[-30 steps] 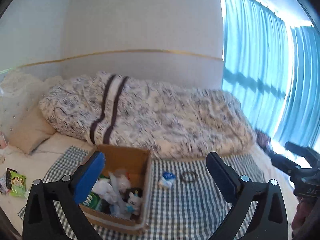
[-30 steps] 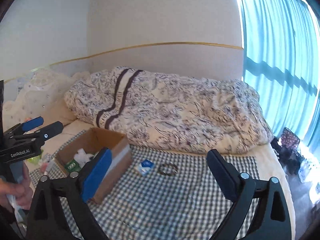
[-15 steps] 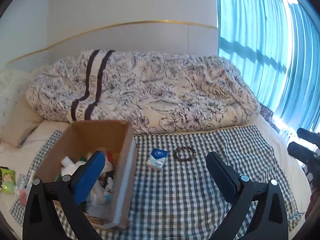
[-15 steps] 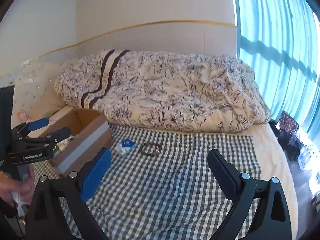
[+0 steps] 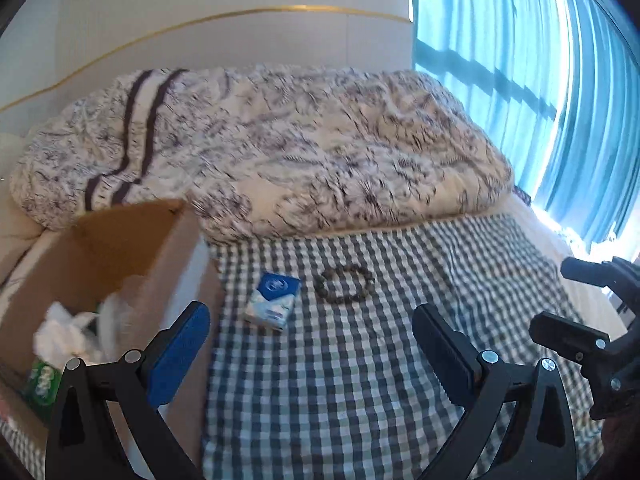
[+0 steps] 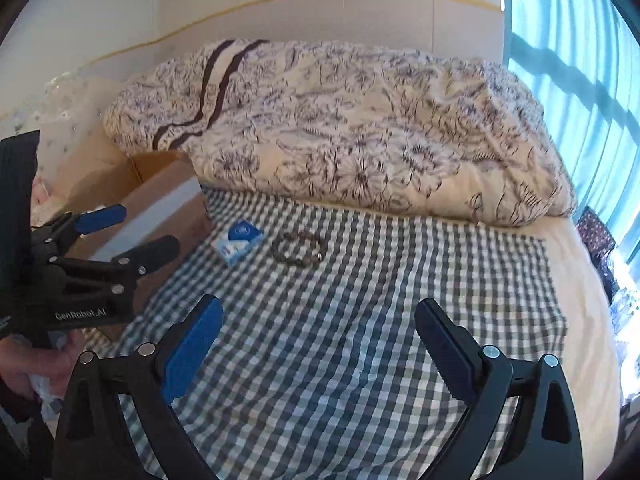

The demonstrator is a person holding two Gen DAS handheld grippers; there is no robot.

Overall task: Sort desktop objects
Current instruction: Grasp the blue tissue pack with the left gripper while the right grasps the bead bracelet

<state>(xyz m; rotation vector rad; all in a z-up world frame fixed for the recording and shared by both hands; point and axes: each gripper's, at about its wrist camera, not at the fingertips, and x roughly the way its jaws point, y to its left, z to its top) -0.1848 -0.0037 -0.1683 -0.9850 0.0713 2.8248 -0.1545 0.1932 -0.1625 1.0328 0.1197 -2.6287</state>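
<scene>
A small blue and white packet [image 5: 274, 298] [image 6: 238, 241] lies on the checked cloth [image 5: 360, 360] [image 6: 360, 312], just right of a brown cardboard box [image 5: 132, 248] [image 6: 168, 200]. A dark bead bracelet [image 5: 345, 285] [image 6: 298, 247] rests beside the packet on its right. My left gripper [image 5: 312, 344] hovers open above the cloth, nearer than both items, nothing between its fingers; it also shows at the left of the right wrist view [image 6: 132, 232]. My right gripper [image 6: 320, 340] is open and empty over the cloth; it shows at the right edge of the left wrist view [image 5: 560, 300].
The box holds white tissue [image 5: 76, 332] and a green packet [image 5: 42, 380]. A rumpled floral duvet [image 5: 280, 148] [image 6: 340, 132] lies behind the cloth. Blue curtains [image 5: 520, 80] hang at the right. A hand [image 6: 24, 364] holds the left gripper's handle.
Both grippers have tilted down and moved closer to the cloth; the packet and bracelet now appear larger and nearer. Both stay open.
</scene>
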